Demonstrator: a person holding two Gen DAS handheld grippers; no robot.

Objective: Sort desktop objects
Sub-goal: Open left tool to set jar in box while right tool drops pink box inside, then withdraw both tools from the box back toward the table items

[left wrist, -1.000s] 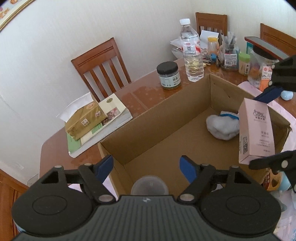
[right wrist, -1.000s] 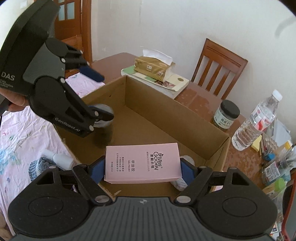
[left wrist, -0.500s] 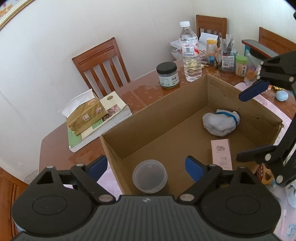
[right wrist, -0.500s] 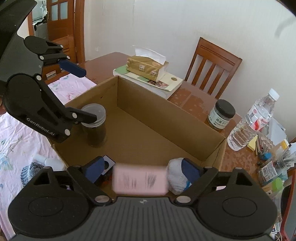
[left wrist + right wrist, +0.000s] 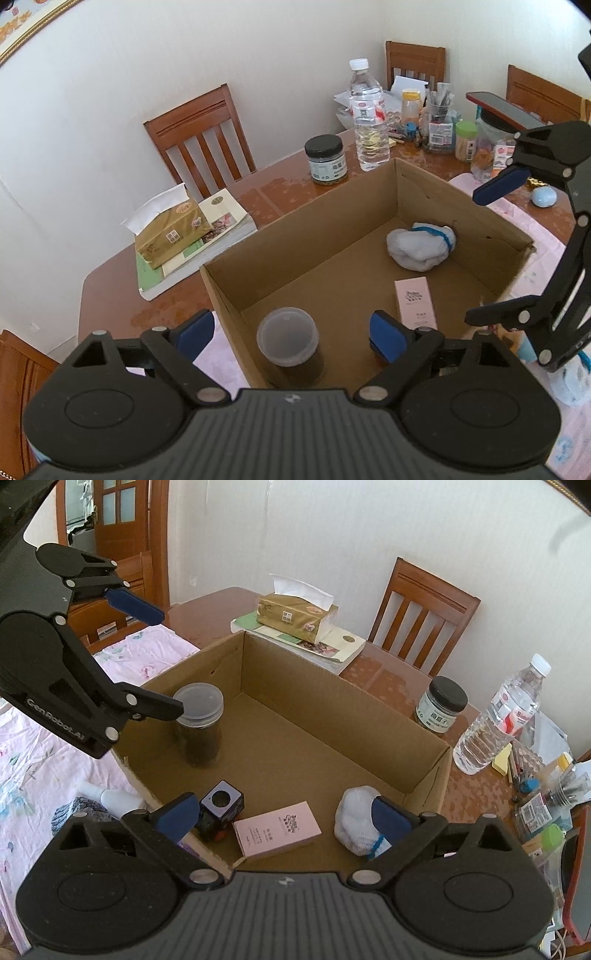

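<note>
— What had just changed?

— A second before, the right gripper (image 5: 280,818) was clamped on the pink carton (image 5: 277,829). Now the carton lay flat on the floor of the cardboard box (image 5: 332,686), low in the right wrist view, and the jaws were opening wide with nothing between them. The left gripper (image 5: 291,330) stood wide too, empty, above the clear-lidded jar (image 5: 288,336) it had let go; the jar stood upright in the near corner of the box, at the lower middle of the left wrist view.

— So what did that mean for the sorting?

— I judged two more items were in, and both hands free for the next one.

— And how did the things look?

— The box was plain brown corrugated card, open-topped. The carton was a slim, matte pink rectangle with small print. The jar was a clear cylinder with dark contents and a cloudy plastic lid. Right of the carton sat a soft white cloth bundle (image 5: 356,821) with a blue band; left of it a small black cube (image 5: 221,805) with a round hole.
</note>
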